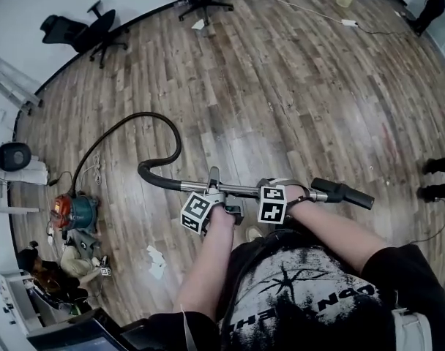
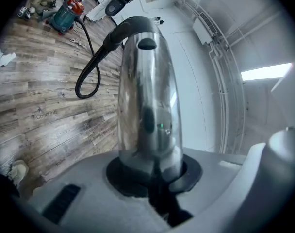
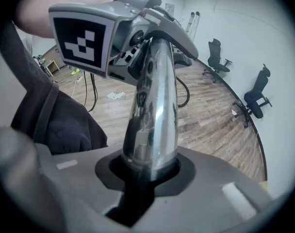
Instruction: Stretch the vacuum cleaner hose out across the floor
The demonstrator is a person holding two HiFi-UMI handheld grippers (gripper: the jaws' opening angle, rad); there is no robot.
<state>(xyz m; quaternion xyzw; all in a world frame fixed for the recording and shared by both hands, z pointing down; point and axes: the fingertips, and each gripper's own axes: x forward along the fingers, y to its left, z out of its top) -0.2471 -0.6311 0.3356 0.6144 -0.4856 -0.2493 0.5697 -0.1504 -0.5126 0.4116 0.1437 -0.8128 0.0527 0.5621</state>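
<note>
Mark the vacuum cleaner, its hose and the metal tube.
vacuum cleaner (image 1: 80, 212), head view, teal body.
hose (image 1: 178, 139), head view, right side of the loop.
metal tube (image 1: 241, 190), head view, bare middle stretch.

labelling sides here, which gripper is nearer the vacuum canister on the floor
Left. The left gripper holds the metal tube nearer the vacuum canister; the right gripper holds it farther along.

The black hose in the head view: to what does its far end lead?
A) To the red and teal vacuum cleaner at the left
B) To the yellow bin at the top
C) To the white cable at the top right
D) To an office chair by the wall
A: the black hose leaves the end of the metal tube, loops up and over to the left, and comes down to the red and teal vacuum cleaner.
</note>
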